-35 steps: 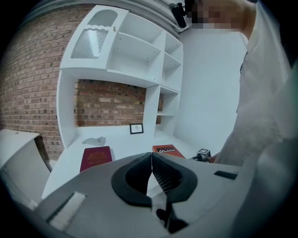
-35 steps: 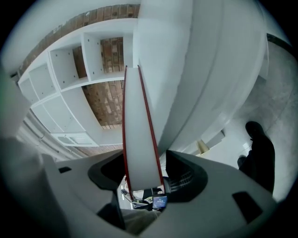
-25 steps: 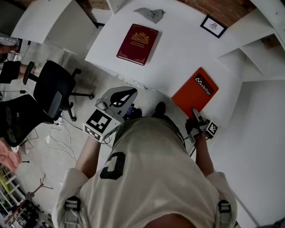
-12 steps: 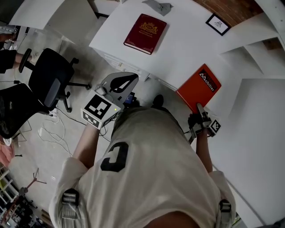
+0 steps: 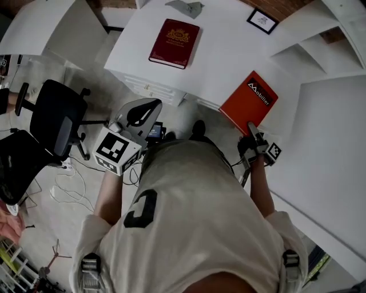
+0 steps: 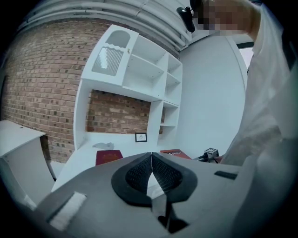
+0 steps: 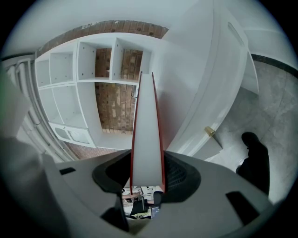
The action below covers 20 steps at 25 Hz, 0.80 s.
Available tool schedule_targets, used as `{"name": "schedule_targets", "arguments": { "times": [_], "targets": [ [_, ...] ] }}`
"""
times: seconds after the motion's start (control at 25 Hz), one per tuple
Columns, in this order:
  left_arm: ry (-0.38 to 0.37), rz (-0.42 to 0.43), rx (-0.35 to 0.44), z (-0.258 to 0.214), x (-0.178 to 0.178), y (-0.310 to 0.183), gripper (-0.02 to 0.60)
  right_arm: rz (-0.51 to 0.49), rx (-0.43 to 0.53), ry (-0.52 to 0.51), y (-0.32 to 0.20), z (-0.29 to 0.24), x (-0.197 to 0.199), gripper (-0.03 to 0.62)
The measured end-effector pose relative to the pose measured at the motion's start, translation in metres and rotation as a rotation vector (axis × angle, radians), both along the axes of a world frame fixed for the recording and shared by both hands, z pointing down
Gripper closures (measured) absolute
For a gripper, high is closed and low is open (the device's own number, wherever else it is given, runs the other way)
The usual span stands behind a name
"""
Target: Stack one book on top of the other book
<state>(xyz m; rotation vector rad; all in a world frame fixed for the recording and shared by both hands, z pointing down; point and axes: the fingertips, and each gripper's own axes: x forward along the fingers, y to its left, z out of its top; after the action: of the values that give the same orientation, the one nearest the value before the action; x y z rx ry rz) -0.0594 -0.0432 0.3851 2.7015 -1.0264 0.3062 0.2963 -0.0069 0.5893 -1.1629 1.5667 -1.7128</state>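
My right gripper [image 5: 252, 130] just closed on orange hardcover book [image 5: 248, 101], bench [image 5: 223, 63] near edge; left gripper [image 6: 151, 158] pinched empty; maroon gilt-stamped book [image 5: 174, 43], grey crumpled cloth [image 5: 184, 8] far edge.

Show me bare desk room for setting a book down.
Widest: the desk between the dark red book and the orange book. A narrower strip lies between the dark red book and the near edge. Tighter at the back, by the grey crumpled thing and framed picture.
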Motion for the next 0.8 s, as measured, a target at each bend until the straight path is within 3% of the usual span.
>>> {"name": "schedule_targets", "arguments": {
  "times": [0.4,0.8],
  "targets": [
    [0.034,0.041,-0.054,0.010,-0.009,0.004,0.578,0.058,0.065,-0.035,0.000,-0.035,-0.015,0.431],
    [0.003,0.095,-0.064,0.009,0.034,0.002,0.577,0.094,0.119,-0.143,0.000,-0.045,-0.007,0.433]
  ]
}}
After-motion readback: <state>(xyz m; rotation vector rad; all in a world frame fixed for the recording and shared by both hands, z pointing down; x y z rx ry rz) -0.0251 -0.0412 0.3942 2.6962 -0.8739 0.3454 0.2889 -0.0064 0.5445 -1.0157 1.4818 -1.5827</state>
